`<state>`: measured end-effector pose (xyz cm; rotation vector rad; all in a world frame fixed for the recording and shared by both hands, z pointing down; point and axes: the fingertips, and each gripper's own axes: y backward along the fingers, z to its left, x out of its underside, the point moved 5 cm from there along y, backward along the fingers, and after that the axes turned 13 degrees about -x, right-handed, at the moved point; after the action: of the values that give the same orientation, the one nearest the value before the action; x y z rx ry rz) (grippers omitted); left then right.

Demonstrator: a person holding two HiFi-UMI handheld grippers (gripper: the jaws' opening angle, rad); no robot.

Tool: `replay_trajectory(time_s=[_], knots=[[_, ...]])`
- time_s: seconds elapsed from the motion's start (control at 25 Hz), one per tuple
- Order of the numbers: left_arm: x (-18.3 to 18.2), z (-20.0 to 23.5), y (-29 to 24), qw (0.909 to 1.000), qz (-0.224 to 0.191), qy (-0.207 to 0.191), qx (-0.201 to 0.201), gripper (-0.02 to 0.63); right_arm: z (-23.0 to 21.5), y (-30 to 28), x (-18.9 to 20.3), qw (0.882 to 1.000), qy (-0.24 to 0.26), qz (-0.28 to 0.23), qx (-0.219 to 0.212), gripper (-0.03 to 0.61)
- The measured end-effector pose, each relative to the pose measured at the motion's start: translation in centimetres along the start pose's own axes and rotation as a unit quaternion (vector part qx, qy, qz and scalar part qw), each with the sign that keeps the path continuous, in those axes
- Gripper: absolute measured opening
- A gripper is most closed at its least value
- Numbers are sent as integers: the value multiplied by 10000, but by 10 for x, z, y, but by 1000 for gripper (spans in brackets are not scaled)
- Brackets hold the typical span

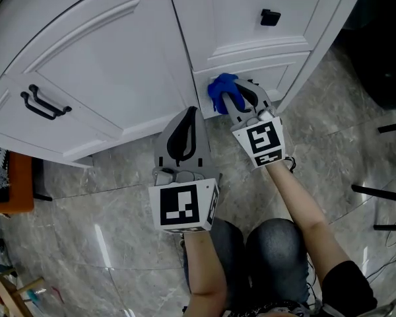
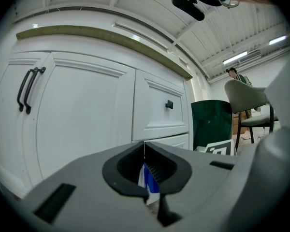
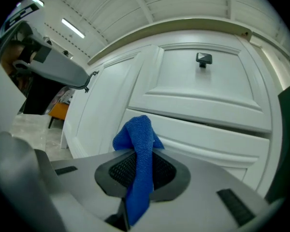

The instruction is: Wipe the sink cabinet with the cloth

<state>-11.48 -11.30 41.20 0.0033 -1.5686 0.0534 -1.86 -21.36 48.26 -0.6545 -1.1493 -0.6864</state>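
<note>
The white sink cabinet (image 1: 119, 58) fills the top of the head view. It has a door with two black handles (image 1: 45, 103), a drawer with a black knob (image 1: 270, 17) and a lower drawer (image 1: 280, 71). My right gripper (image 1: 234, 96) is shut on a blue cloth (image 1: 219, 91) and holds it against the lower drawer's left end. In the right gripper view the cloth (image 3: 137, 134) bunches above the jaws and hangs down between them, in front of the lower drawer (image 3: 217, 144). My left gripper (image 1: 191, 111) is shut, holds nothing, and points at the cabinet base just left of the cloth.
The floor (image 1: 105, 190) is grey marble tile. An orange object (image 1: 10, 183) stands at the left edge and black chair legs (image 1: 383, 190) at the right. A dark green bin (image 2: 210, 120) and a chair (image 2: 246, 100) stand past the cabinet's right end.
</note>
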Motion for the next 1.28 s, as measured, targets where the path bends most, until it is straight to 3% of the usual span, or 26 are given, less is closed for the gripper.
replay_trajectory(time_s=[0.64, 1.04, 1.28], knots=[[1, -9, -2, 9999, 28, -67, 93, 6, -51, 46, 15, 9964, 29, 188, 830, 60], [3, -11, -5, 9998, 53, -52, 161, 6, -74, 66, 30, 9929, -455, -33, 1101, 60], [3, -9, -5, 9999, 31, -26, 159, 6, -102, 87, 52, 9830, -581, 276, 1718, 60]])
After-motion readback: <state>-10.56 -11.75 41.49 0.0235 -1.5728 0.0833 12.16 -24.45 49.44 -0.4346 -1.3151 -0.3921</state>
